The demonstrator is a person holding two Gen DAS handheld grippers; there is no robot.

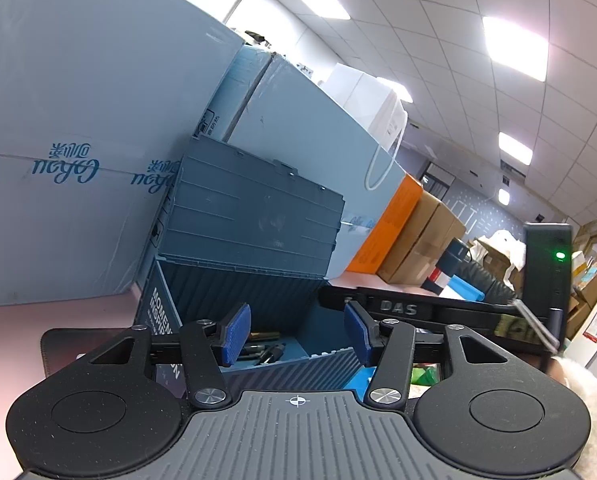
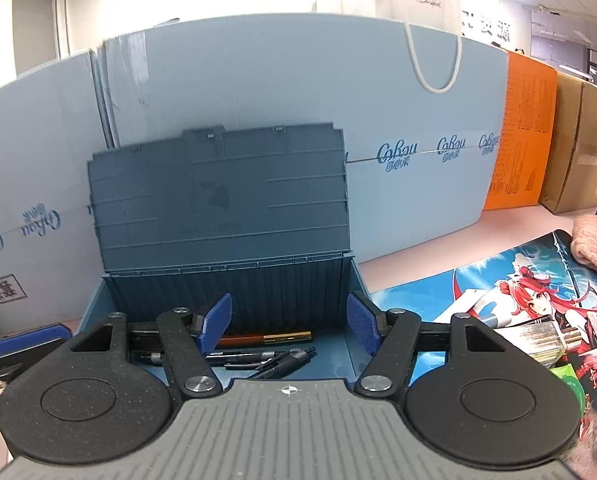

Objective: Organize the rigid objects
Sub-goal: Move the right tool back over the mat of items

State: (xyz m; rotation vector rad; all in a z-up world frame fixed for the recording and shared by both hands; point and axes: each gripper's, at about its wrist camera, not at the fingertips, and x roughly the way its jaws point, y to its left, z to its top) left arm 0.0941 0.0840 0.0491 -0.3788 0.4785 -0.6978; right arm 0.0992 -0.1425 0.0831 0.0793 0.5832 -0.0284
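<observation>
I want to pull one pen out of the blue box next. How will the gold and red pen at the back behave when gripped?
The gold and red pen looks rigid and light. Its round, glossy barrel may slip between the right gripper pads and would probably roll if nudged. It lies close against the storage box back wall, so finger room seems tight.

"Cabau" on blue carton (image 2: 418,120) | "DAS" on black bar (image 1: 398,307)

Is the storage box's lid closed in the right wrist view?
No, the storage box stands open, its lid raised upright, pens visible inside.
</observation>
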